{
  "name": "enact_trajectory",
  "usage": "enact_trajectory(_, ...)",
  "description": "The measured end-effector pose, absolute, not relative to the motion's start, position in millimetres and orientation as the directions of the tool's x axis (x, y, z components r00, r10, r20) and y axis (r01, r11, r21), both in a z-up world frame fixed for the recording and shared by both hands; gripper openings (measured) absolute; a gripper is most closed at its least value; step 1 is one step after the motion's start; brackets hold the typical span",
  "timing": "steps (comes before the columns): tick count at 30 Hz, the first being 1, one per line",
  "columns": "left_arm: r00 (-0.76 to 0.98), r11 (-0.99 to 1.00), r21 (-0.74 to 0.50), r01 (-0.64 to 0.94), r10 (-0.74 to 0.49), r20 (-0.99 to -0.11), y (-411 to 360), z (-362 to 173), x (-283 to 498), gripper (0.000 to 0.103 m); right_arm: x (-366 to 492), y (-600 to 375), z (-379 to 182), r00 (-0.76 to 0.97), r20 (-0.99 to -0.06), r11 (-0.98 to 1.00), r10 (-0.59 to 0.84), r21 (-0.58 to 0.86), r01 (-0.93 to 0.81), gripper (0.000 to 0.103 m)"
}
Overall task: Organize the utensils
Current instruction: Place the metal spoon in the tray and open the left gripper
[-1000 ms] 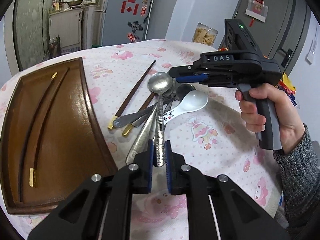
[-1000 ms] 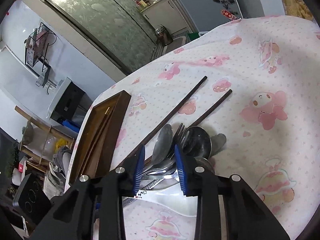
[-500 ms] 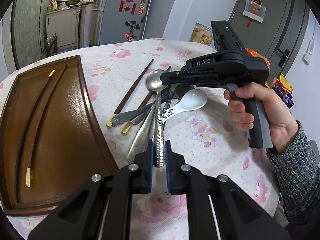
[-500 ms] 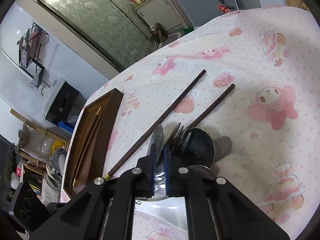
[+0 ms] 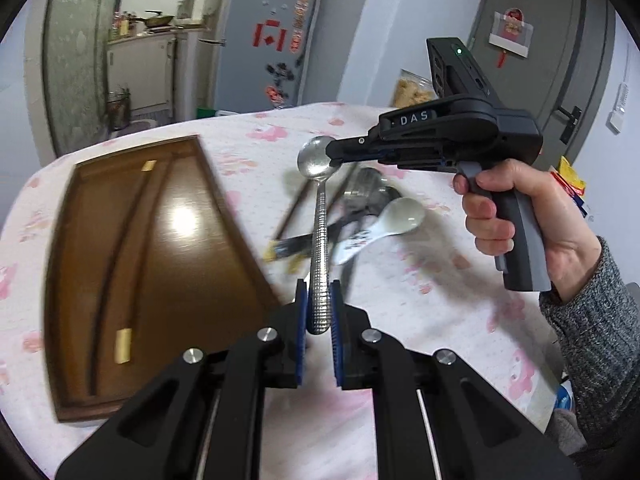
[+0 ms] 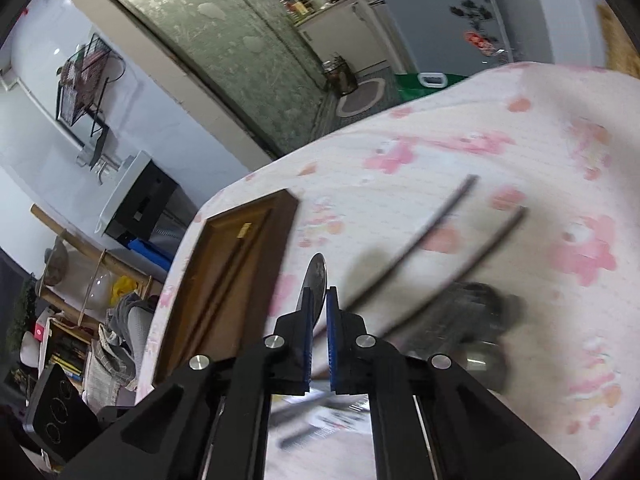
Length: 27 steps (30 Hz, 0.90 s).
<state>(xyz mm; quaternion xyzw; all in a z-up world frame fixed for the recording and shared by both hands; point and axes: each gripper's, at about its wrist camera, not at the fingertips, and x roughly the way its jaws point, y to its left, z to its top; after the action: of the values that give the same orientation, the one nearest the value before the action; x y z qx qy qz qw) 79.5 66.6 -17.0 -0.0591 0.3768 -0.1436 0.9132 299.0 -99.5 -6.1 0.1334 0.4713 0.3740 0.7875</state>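
Left wrist view: the left gripper (image 5: 319, 312) has its blue-padded jaws closed on the textured handle of a long silver metal spoon (image 5: 320, 236), which runs away from the camera, lifted clear of the pink-patterned tablecloth (image 5: 440, 300). The spoon's bowl is pinched at its far end by the right gripper (image 5: 334, 156), a black tool held in a person's hand (image 5: 516, 216) with a grey knitted sleeve (image 5: 592, 320). Below the spoon lies a blurred heap of cutlery (image 5: 360, 200), with a white ceramic soup spoon (image 5: 384, 228) at its right. To the left sits a brown wooden tray (image 5: 192, 240) holding a pair of dark chopsticks with gold ends (image 5: 120, 264).

Right wrist view: the right gripper (image 6: 319, 300) is nearly fully closed, its blue pads clamped on the edge of the silver spoon's bowl (image 6: 316, 276). Two dark chopsticks (image 6: 432, 236) lie on the cloth beyond, beside the blurred cutlery (image 6: 472, 312). The wooden tray (image 6: 224, 280) lies to the left.
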Motion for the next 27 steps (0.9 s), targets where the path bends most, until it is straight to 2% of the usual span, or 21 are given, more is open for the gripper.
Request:
enact_trajectory(13, 0.686, 0.985, -0.162, 0.068, -0.164, -0.709, 152, -25, 71, 0.011, 310, 28, -19, 0.179, -0.633, 0.616, 0.753, 0.583, -0.529, 0.006)
enact_trajectory(18, 0.676, 0.994, -0.097, 0.045, -0.102, -0.73, 158, -34, 75, 0.011, 310, 49, -28, 0.189, -0.663, 0.63, 0.725, 0.527, -0.57, 0.006)
enact_trajectory(21, 0.678, 0.996, -0.077, 0.053, -0.092, -0.729, 157, -35, 73, 0.012, 308, 49, -28, 0.178, -0.659, 0.618, 0.731, 0.529, -0.582, 0.011)
enact_trajectory(22, 0.681, 0.997, -0.067, 0.048, -0.081, -0.728, 156, -34, 72, 0.017, 308, 47, -28, 0.173, -0.654, 0.612, 0.736, 0.535, -0.582, 0.026)
enact_trajectory(23, 0.687, 0.998, -0.054, 0.044, -0.069, -0.723, 154, -33, 70, 0.027, 306, 45, -26, 0.169, -0.641, 0.6, 0.749, 0.546, -0.585, 0.05)
enact_trajectory(24, 0.695, 0.998, -0.047, 0.042, -0.063, -0.717, 153, -32, 69, 0.057, 303, 40, -22, 0.179, -0.626, 0.593, 0.759, 0.551, -0.587, 0.061)
enact_trajectory(25, 0.709, 0.999, -0.04, 0.037, -0.055, -0.703, 151, -30, 65, 0.072, 299, 36, -18, 0.193, -0.618, 0.593, 0.762, 0.547, -0.591, 0.069)
enact_trajectory(27, 0.72, 0.999, -0.036, 0.041, -0.055, -0.691, 147, -28, 59, 0.073, 294, 25, -12, 0.199, -0.609, 0.588, 0.768, 0.548, -0.595, 0.069)
